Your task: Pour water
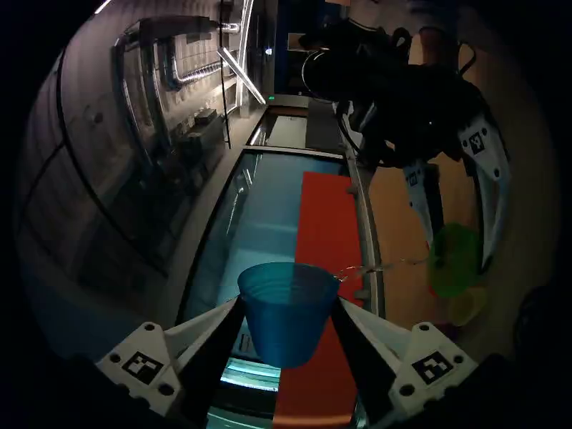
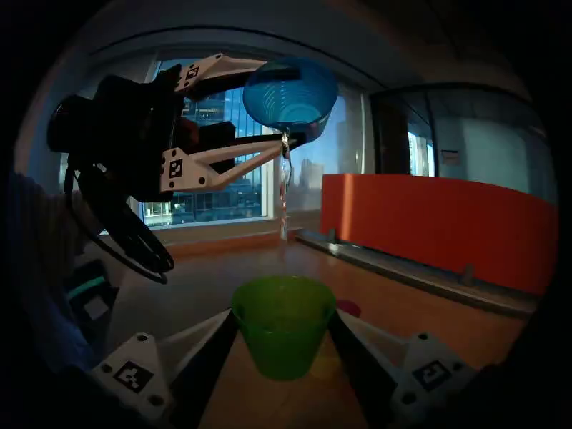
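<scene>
A blue cup [image 1: 288,314] sits between the fingers of my left gripper [image 1: 288,304], which is shut on it. It is tipped, and a thin stream of water [image 1: 372,269] runs from its rim toward a green cup [image 1: 454,259]. My right gripper [image 1: 461,254] is shut on that green cup. In the right gripper view the green cup [image 2: 284,325] stands upright in my right gripper [image 2: 284,318]. Above it, the tilted blue cup [image 2: 289,93] is held by my left gripper [image 2: 286,107], and water [image 2: 284,186] falls from it.
Below lies a wooden tabletop [image 2: 400,307] with a small red spot [image 2: 349,307]. An orange panel [image 2: 443,222] runs along the window side. A yellow object [image 1: 468,304] lies under the green cup. Black cables [image 2: 129,229] hang from the left gripper; a blue sleeve [image 2: 36,286] is at left.
</scene>
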Demonstrator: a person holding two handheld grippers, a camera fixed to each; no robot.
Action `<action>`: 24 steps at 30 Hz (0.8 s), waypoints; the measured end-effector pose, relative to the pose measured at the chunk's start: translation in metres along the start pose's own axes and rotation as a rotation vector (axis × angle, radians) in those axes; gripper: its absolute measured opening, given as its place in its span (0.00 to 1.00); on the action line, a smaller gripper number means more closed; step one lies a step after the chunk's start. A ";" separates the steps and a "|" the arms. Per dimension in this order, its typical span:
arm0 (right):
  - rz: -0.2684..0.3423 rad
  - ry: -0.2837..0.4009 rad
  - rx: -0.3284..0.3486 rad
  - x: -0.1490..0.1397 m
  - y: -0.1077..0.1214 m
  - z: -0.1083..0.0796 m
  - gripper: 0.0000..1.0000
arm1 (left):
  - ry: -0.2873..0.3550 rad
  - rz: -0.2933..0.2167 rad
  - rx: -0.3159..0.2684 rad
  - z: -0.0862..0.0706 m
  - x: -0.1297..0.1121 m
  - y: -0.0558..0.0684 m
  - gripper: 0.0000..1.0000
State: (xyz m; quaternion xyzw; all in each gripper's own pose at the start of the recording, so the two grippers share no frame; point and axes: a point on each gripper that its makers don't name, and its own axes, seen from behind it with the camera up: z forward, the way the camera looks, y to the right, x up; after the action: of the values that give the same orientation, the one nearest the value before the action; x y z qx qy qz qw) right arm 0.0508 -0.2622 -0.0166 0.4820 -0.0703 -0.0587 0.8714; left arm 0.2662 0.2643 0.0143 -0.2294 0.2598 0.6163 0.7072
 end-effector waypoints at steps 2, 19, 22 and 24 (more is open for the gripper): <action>0.000 0.000 -0.001 0.000 0.000 0.000 0.90 | 0.001 0.010 0.001 0.000 0.001 0.000 0.84; 0.000 0.004 -0.002 0.002 0.000 0.002 0.90 | 0.006 0.096 0.010 -0.005 0.008 0.001 0.84; -0.001 0.005 -0.001 0.002 0.000 0.003 0.89 | 0.006 0.097 0.009 -0.005 0.008 0.003 0.84; -0.002 0.005 -0.001 0.002 0.000 0.003 0.89 | 0.006 0.095 0.008 -0.005 0.008 0.003 0.84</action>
State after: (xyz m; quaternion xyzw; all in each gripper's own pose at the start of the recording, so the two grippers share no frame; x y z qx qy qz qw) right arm 0.0527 -0.2651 -0.0152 0.4820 -0.0678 -0.0583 0.8716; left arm 0.2636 0.2673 0.0053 -0.2159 0.2747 0.6475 0.6772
